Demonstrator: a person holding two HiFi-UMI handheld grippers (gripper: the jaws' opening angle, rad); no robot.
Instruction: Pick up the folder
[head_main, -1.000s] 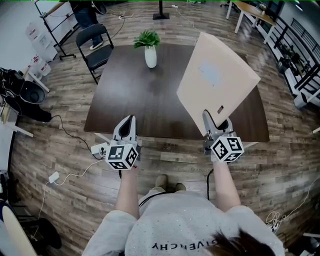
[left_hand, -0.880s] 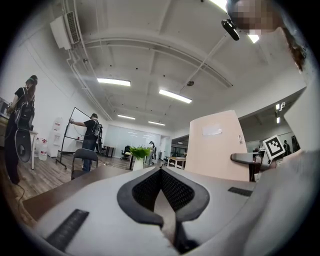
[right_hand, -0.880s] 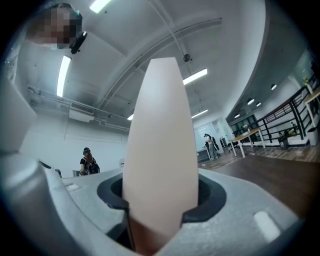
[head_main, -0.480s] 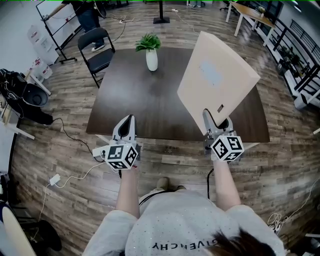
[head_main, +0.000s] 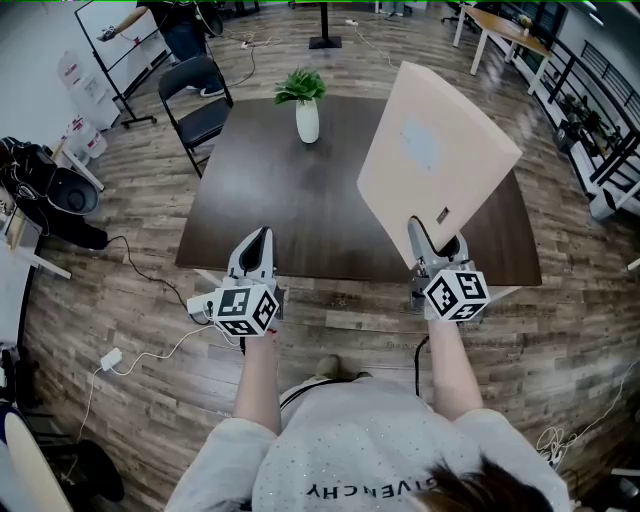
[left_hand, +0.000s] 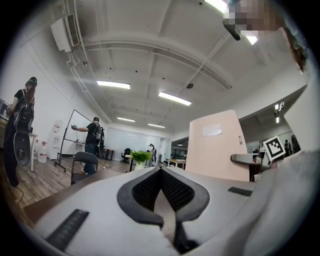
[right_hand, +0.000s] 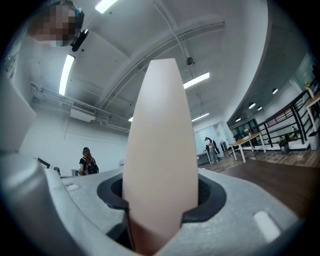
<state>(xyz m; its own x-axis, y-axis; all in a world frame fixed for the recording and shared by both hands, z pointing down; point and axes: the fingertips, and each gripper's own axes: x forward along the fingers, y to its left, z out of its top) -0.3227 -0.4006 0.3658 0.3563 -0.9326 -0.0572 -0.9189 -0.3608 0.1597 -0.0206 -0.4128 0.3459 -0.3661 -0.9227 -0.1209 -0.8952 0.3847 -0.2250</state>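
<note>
Above a dark table (head_main: 280, 200) on plank floor (head_main: 120, 300), right gripper (head_main: 435, 240) clamps the folder (head_main: 435, 150), left gripper (head_main: 257, 240) clenched empty.

A pale grey, speckled, short-sleeved T-shirt (head_main: 350, 445) with dark lettering across the chest is worn, along with light shoes (head_main: 335, 364). The left claw (head_main: 258, 242) and right claw (head_main: 434, 238) are built of light grey shells lined with black meshed pads (left_hand: 144, 189). Each is capped by a white cube (head_main: 245, 312) printed with black square markers. A black cable (head_main: 417, 362) is attached under the right one.
</note>
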